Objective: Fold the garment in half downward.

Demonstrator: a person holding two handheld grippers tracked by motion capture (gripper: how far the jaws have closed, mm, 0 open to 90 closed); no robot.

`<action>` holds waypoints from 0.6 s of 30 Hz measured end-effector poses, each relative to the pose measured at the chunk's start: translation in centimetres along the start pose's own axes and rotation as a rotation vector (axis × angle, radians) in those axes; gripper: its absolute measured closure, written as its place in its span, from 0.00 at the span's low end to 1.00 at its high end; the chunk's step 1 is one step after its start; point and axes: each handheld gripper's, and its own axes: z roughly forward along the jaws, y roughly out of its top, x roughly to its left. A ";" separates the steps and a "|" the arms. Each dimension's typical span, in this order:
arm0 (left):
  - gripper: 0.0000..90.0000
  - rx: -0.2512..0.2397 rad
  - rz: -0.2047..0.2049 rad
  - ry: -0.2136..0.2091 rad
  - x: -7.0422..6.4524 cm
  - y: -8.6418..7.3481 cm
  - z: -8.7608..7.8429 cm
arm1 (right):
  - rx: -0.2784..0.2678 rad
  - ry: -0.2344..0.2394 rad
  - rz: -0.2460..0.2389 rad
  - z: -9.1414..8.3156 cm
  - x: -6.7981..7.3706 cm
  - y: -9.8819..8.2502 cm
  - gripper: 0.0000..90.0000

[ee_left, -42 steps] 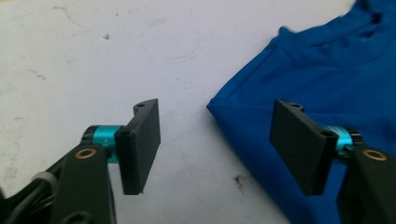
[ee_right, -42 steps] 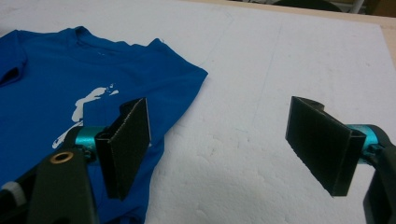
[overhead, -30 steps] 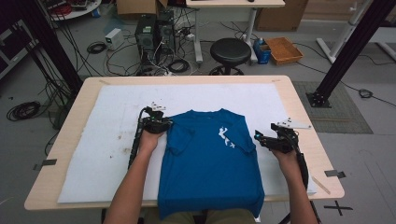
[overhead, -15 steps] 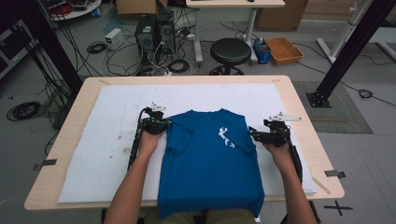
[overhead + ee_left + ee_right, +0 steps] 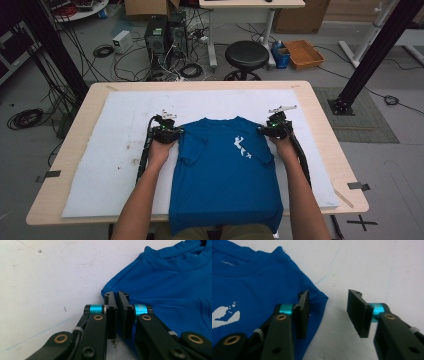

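A blue T-shirt (image 5: 225,175) with a white print lies flat on the white mat (image 5: 110,165), collar away from me and hem over the near table edge. My left gripper (image 5: 176,131) rests at the shirt's left shoulder. In the left gripper view its jaws (image 5: 116,293) are pressed together on the shoulder corner of the shirt (image 5: 170,282). My right gripper (image 5: 262,130) is at the right shoulder. Its jaws (image 5: 329,293) have just been closing and stand half apart. One jaw is over the shirt (image 5: 249,282) and the other over bare mat, with the shoulder corner between them unpinched.
The mat covers most of a wooden table (image 5: 325,115). Behind the table are a black stool (image 5: 246,52), computer towers (image 5: 162,32), floor cables and a cardboard box (image 5: 302,52). A black frame post (image 5: 367,55) stands at the right.
My right gripper has moved left across the mat to the shirt's right shoulder and its jaws have narrowed. The left gripper has stayed at the left shoulder.
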 end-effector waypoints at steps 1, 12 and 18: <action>0.95 0.001 0.001 0.000 0.0 0.0 0.0 | -0.007 0.007 0.004 0.1 0.1 0.0 0.69; 0.96 -0.075 -0.081 -0.040 0.7 -0.3 -0.8 | -0.006 0.046 -0.031 -0.1 0.7 0.1 0.97; 0.96 -0.150 -0.142 -0.121 1.6 -0.6 -2.1 | -0.075 0.087 -0.045 -1.9 0.7 0.0 0.97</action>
